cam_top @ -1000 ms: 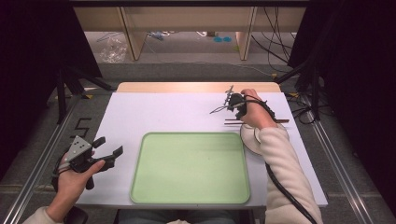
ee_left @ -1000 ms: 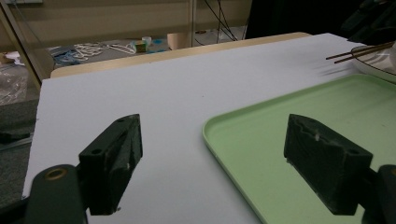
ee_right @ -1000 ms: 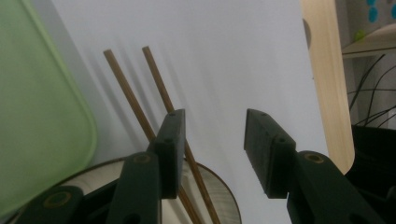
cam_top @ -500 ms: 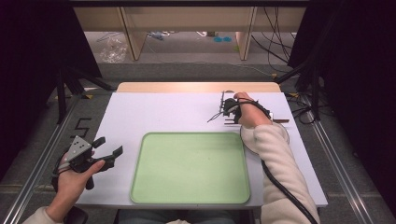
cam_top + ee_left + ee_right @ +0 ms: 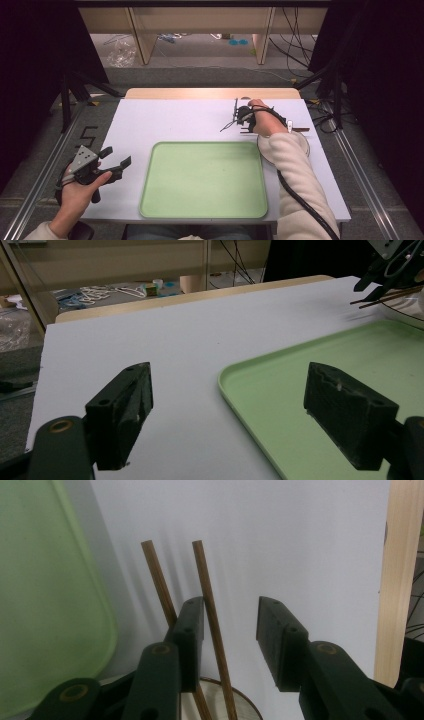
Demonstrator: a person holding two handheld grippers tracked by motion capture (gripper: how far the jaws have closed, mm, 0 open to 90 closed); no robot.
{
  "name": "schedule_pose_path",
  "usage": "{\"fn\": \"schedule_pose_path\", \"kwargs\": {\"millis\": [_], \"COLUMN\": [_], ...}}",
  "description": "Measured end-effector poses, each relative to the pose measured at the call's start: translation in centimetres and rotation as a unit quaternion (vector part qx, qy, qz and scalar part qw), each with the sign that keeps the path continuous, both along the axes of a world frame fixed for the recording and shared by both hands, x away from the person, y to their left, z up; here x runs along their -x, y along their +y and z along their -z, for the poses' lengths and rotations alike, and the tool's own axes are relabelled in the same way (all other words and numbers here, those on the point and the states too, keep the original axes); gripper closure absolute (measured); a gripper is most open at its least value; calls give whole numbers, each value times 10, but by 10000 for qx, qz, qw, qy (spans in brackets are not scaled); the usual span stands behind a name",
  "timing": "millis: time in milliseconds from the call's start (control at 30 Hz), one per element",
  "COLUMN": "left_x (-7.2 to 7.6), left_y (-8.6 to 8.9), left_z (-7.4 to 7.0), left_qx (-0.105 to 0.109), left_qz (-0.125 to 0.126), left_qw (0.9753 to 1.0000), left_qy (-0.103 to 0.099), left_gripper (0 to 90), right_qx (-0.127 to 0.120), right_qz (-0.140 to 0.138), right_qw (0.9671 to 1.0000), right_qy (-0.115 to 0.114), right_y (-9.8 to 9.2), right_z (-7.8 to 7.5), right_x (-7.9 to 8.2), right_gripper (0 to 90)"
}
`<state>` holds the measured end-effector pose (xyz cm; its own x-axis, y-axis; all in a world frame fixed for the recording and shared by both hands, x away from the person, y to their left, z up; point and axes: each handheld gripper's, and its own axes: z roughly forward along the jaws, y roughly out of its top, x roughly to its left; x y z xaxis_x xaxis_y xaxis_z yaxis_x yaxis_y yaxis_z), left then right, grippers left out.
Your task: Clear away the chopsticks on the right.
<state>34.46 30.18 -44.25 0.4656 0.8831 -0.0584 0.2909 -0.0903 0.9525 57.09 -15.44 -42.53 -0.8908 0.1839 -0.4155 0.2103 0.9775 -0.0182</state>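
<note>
Two brown wooden chopsticks (image 5: 210, 595) lie side by side on the white table, their near ends resting on a round pale dish (image 5: 247, 707). My right gripper (image 5: 230, 630) is open low over them. One chopstick runs between its jaws close to the left one; the other passes outside that jaw. In the high view the right gripper (image 5: 235, 117) sits at the back right of the table, with the chopsticks (image 5: 300, 129) and dish (image 5: 306, 147) partly under the sleeve. My left gripper (image 5: 111, 161) is open and holds nothing at the front left; its jaws (image 5: 235, 415) stand wide apart.
A light green tray (image 5: 205, 180) lies bare in the middle front of the white table top (image 5: 170, 120). A wooden strip (image 5: 210, 93) runs along the far edge. Metal rails flank the table, and cables lie on the floor beyond.
My right gripper has shifted a little left and toward the near side while turning over the chopsticks. The left gripper has stayed still.
</note>
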Motion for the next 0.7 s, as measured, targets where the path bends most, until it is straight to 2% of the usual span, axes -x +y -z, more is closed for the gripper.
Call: {"fn": "schedule_pose_path", "kwargs": {"millis": [333, 400, 433, 567, 633, 700], "left_x": [0, 0, 0, 0, 0, 0], "left_y": [0, 0, 0, 0, 0, 0], "left_z": [0, 0, 0, 0, 0, 0], "left_qx": [4, 4, 5, 8, 4, 0], "left_qz": [-11, -9, -12, -17, -20, -23], "left_qw": [10000, 10000, 10000, 10000, 10000, 10000], "left_qy": [10, 8, 10, 4, 4, 1], "left_gripper": [199, 200, 200, 200, 201, 201], "right_qx": [41, 10, 50, 49, 71, -8], "right_qz": [-80, -53, -135, -181, -153, -18], "right_qw": [9999, 9999, 9998, 9996, 9997, 9998], "right_qy": [123, 163, 140, 203, 177, 222], "right_y": [-2, -3, -3, -2, -1, 0], "right_z": [5, 6, 6, 7, 7, 9], "right_x": [-5, -5, -5, -4, -3, -1], "right_gripper": [703, 732, 760, 821, 835, 847]}}
